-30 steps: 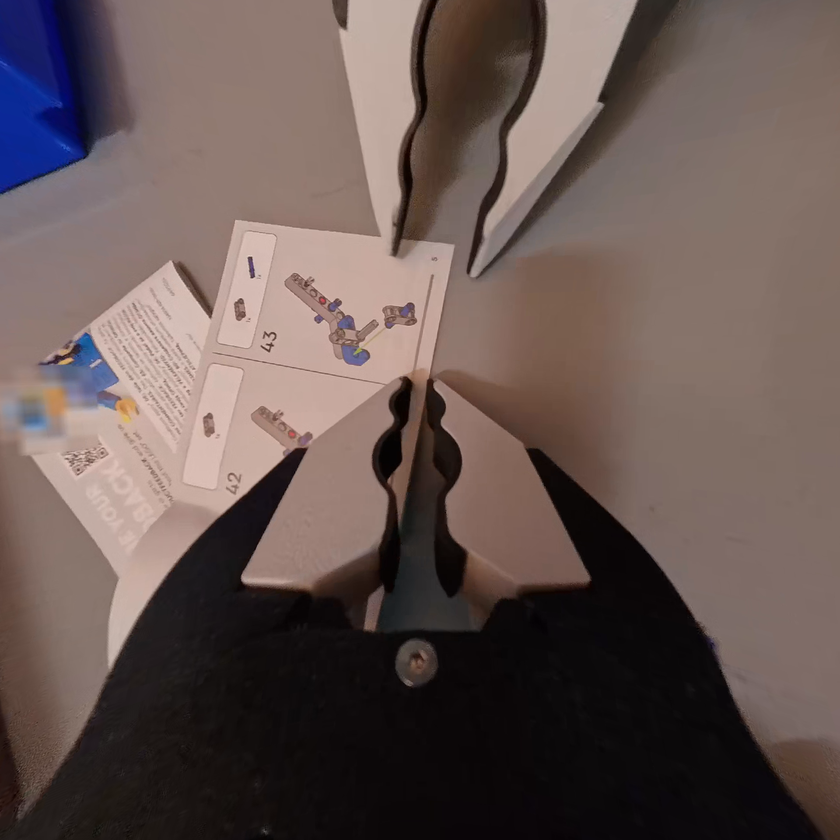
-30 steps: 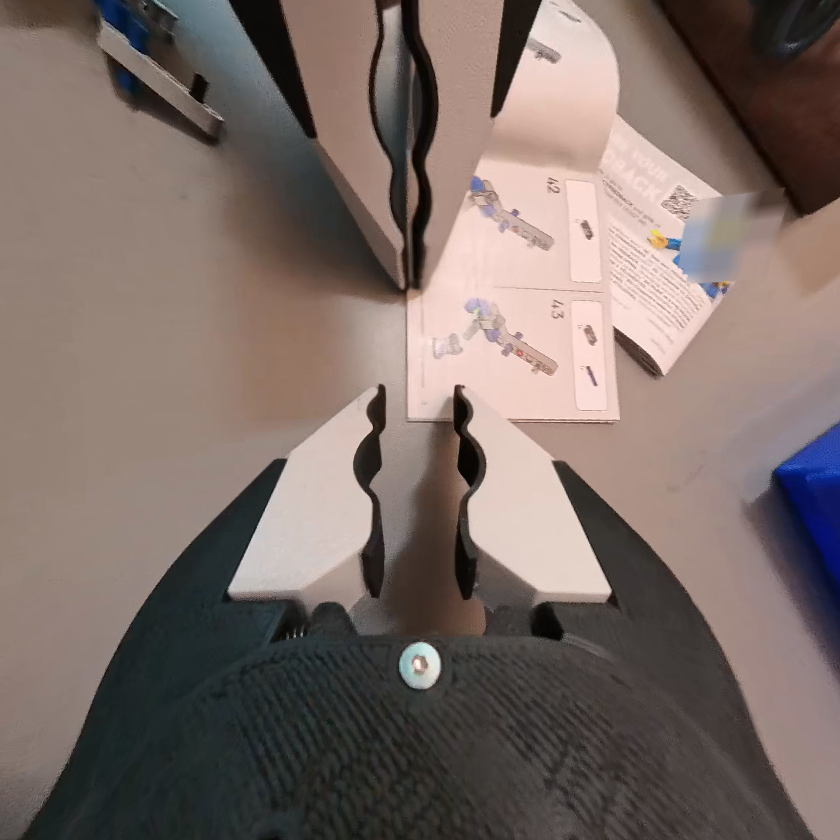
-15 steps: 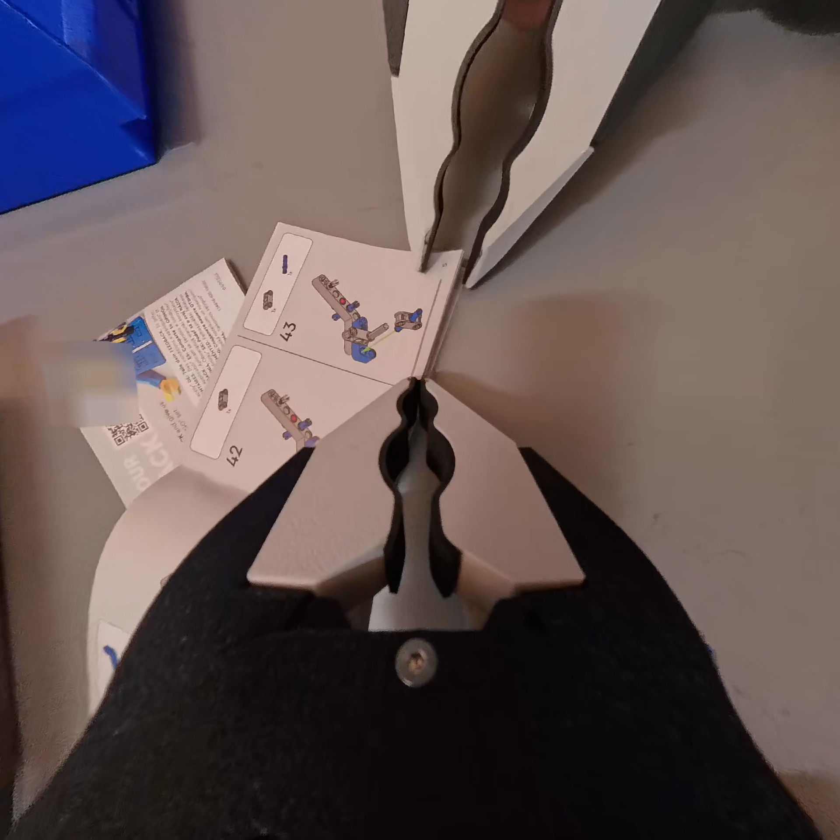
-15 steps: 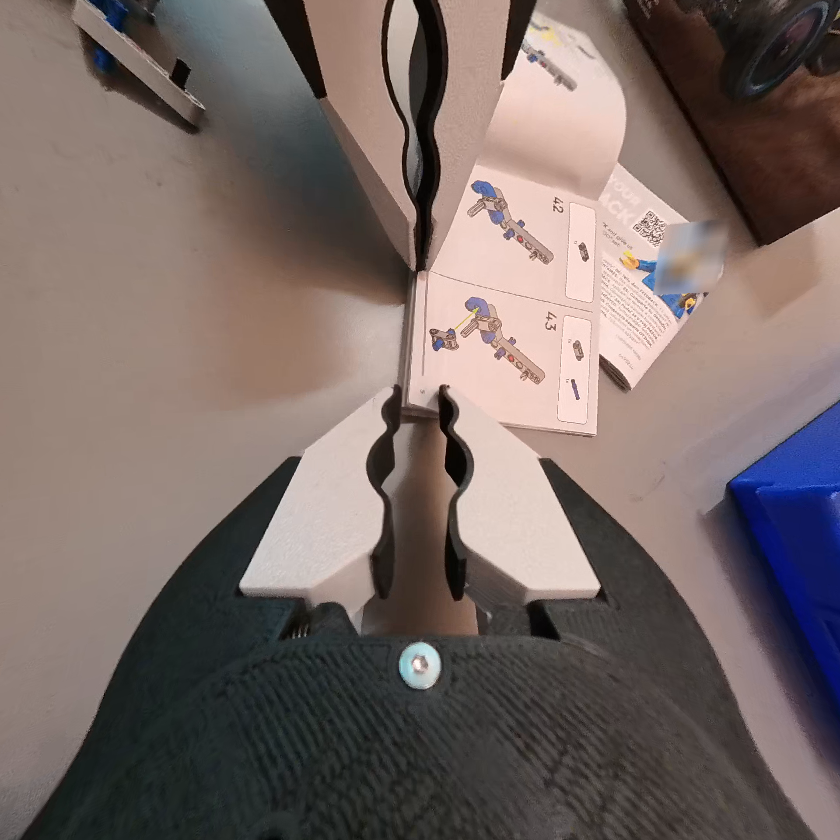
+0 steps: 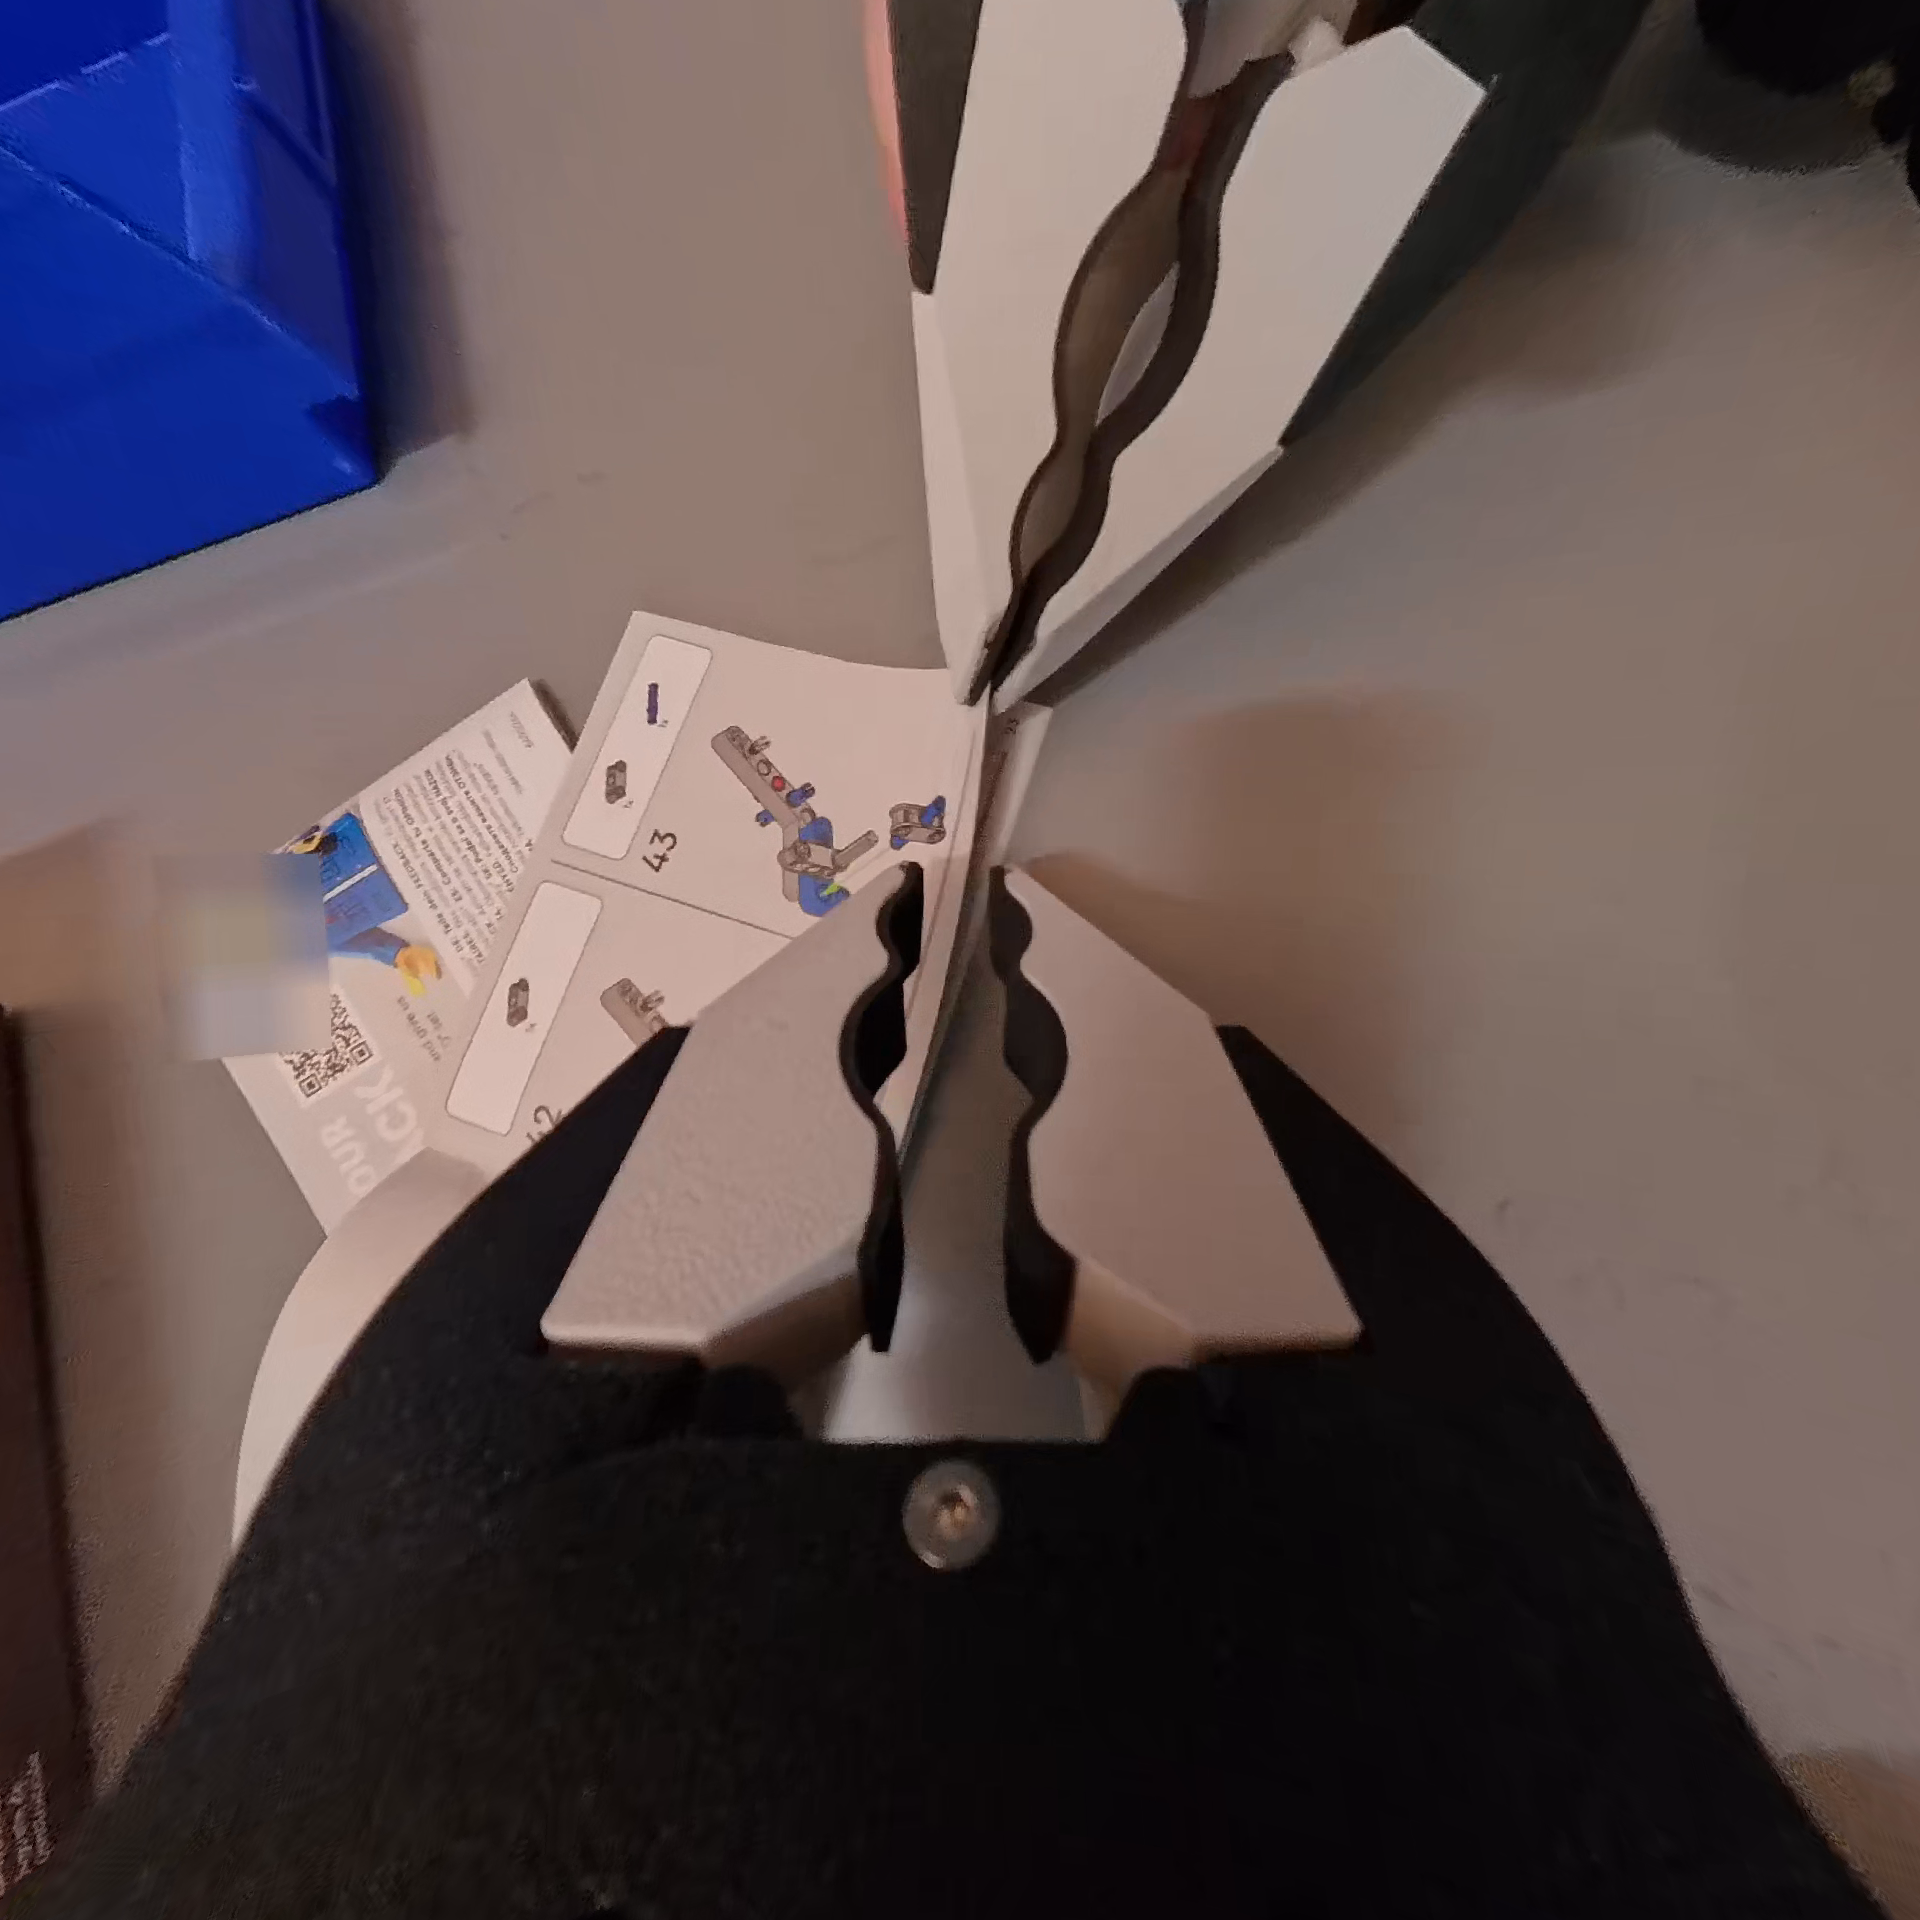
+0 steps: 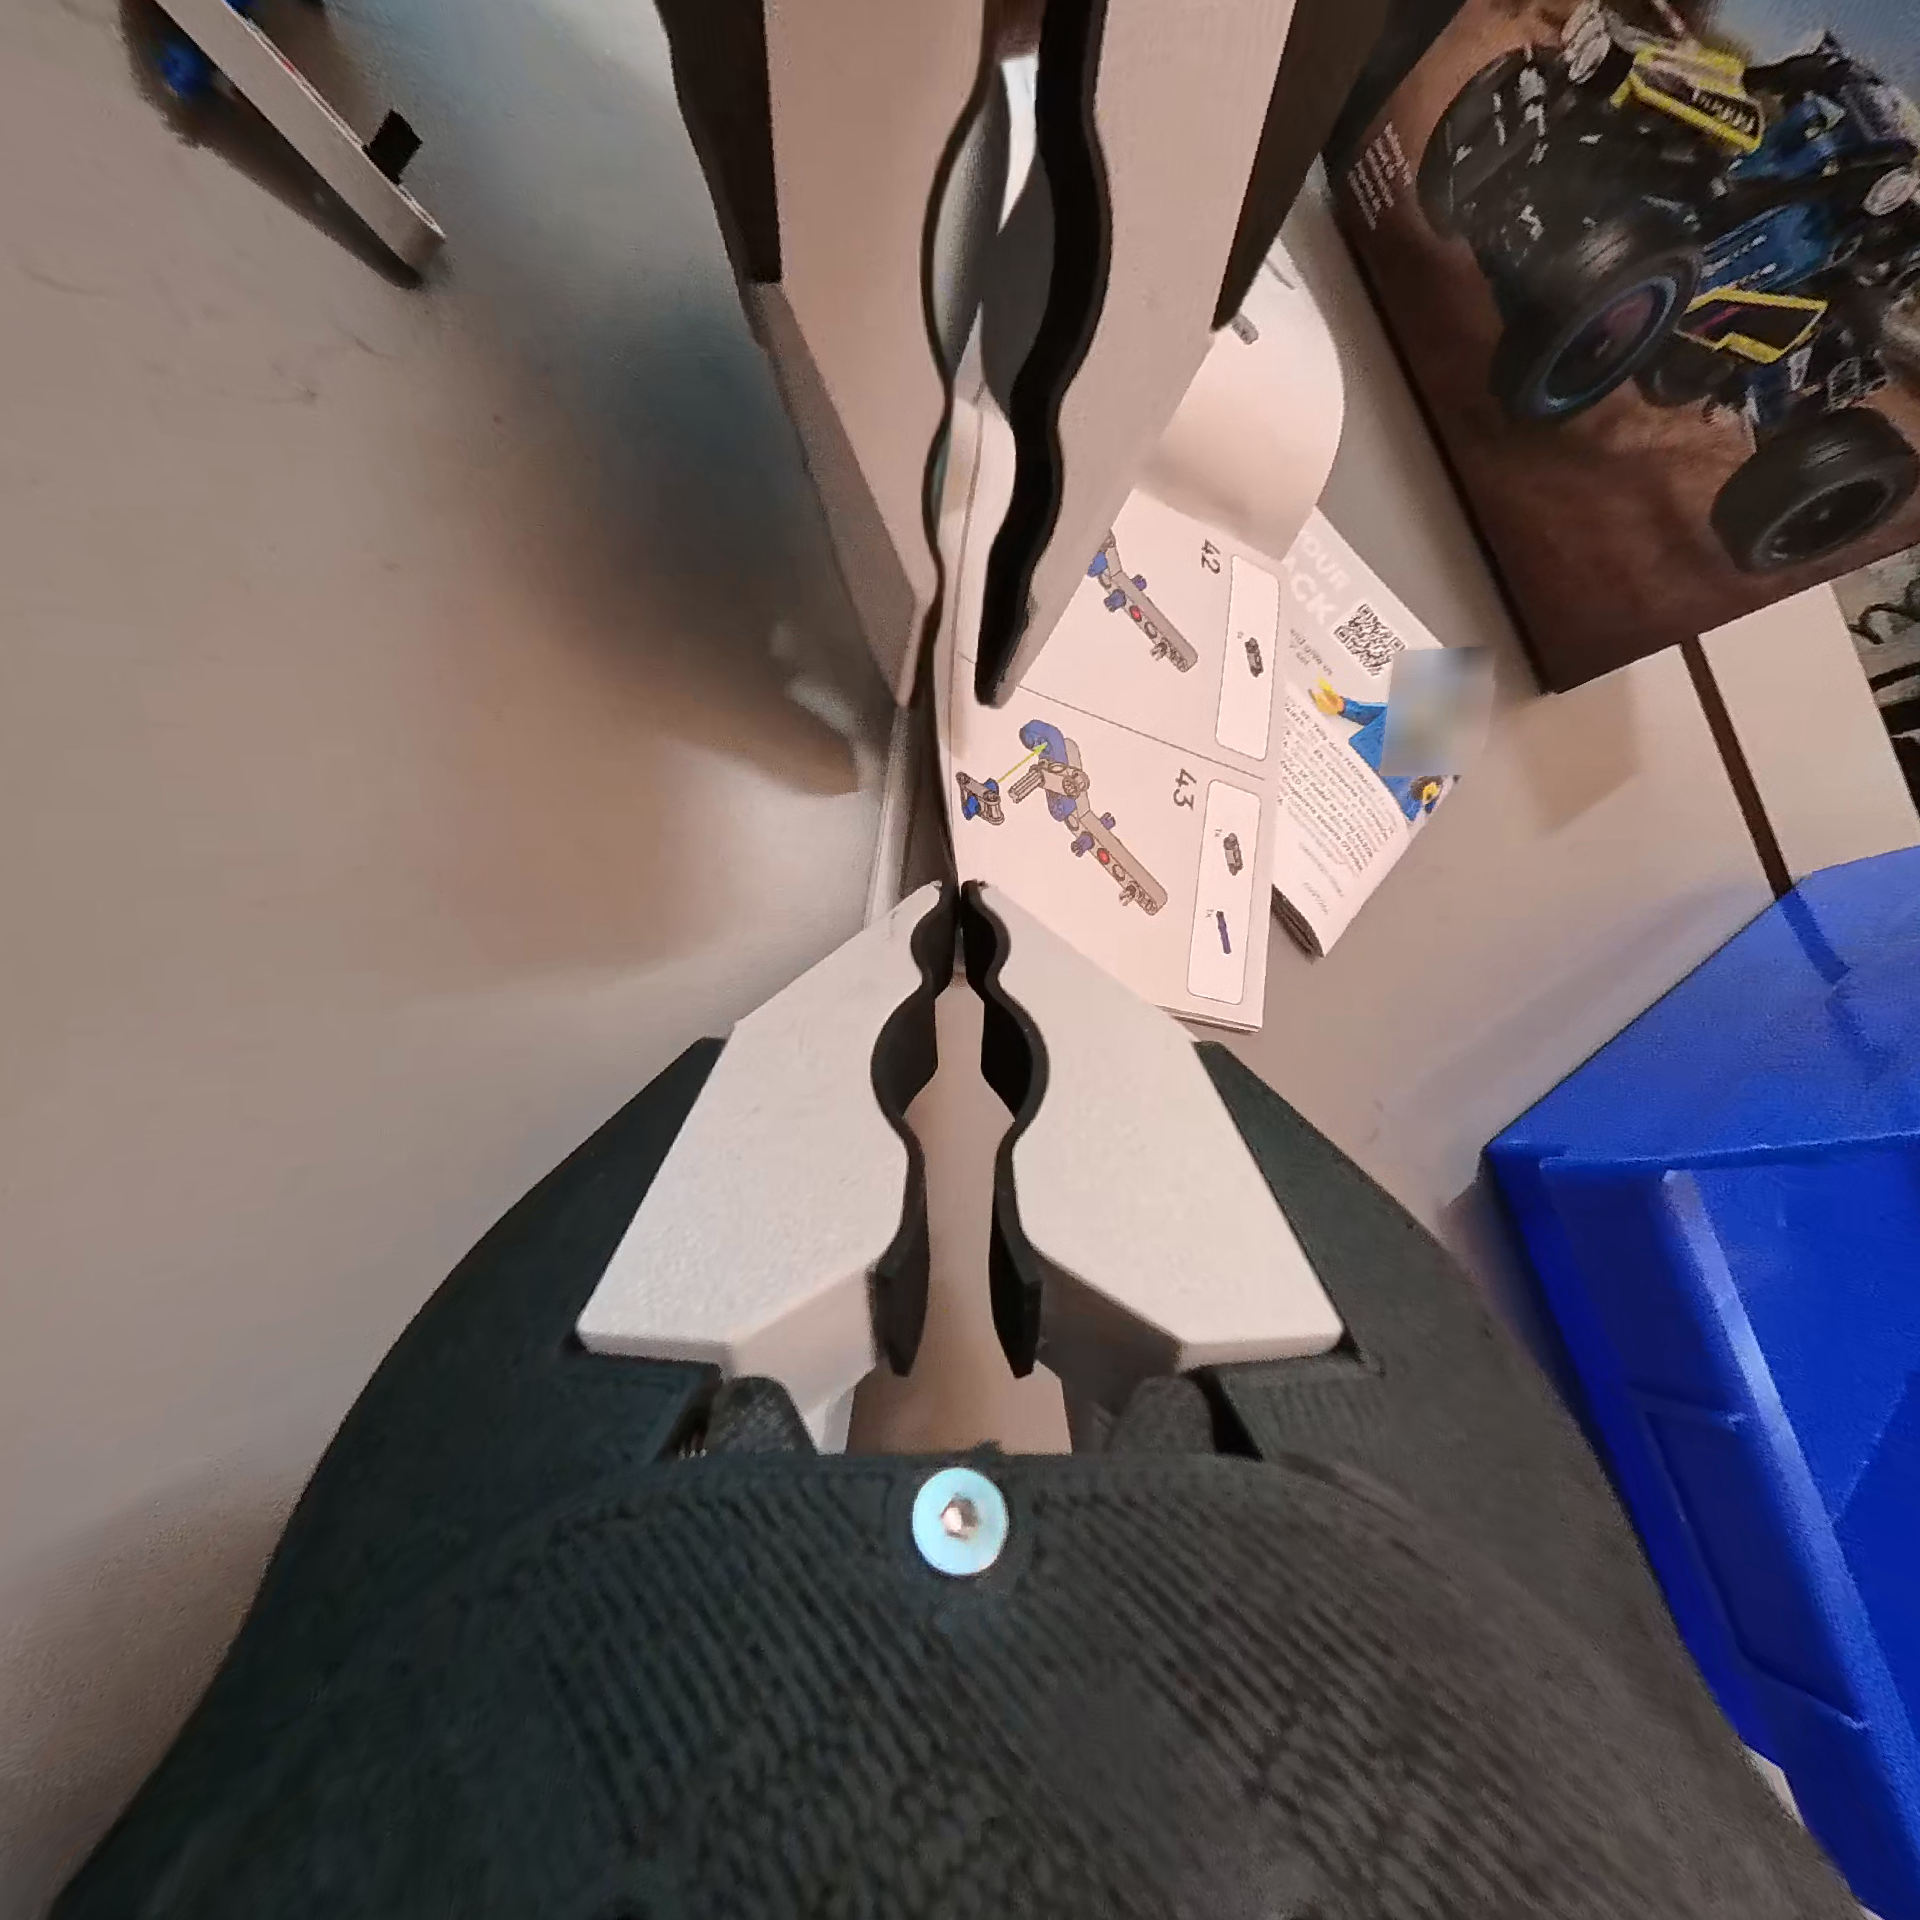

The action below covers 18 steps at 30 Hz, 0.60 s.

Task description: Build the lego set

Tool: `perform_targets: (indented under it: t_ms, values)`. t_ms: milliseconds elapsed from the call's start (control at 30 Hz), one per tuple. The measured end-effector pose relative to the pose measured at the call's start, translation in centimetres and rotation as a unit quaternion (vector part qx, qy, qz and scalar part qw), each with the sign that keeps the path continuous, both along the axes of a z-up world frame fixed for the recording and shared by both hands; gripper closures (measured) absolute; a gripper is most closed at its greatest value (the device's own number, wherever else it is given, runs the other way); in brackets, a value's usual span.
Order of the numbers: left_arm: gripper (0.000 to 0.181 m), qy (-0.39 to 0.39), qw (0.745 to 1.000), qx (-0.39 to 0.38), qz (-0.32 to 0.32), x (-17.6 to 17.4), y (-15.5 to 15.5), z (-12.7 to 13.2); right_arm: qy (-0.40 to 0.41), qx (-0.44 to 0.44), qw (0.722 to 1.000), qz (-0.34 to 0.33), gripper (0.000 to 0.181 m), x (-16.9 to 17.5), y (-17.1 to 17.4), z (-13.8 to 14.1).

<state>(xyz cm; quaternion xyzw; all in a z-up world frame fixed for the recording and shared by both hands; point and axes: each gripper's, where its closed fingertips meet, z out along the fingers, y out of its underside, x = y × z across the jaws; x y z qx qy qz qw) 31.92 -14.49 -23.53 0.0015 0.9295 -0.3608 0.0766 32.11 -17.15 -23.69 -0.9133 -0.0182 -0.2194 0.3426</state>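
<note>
Grey matte tabletop (image 5: 1558,935) carries the Lego instruction booklet (image 6: 1122,831), lying open. Right gripper (image 6: 954,896) pinches the page edge (image 5: 1000,769) at the booklet's near corner, apparently to turn it. Left gripper (image 5: 951,878) straddles that same thin, curling sheet, jaws narrowly parted. Beside the booklet sit a glossy blue plastic bin (image 6: 1714,1195) and the printed set box (image 6: 1662,312).

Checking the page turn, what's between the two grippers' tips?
The booklet's lifted page, its edge running from the left gripper to the right gripper, clearest in the left wrist view.
</note>
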Motion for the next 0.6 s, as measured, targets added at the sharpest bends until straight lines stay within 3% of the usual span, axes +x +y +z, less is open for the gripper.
perform_targets:
  t_ms: [33,600]
  values:
    - [0.172,-0.003,1.000,0.001,0.000,0.06,-0.06,-0.04,-0.003,0.003,1.000,0.000,0.181,0.05,0.02,0.13]
    - [0.173,-0.005,1.000,0.012,0.006,0.74,0.02,-0.39,-0.003,-0.003,1.000,0.008,0.181,-0.18,0.09,-0.31]
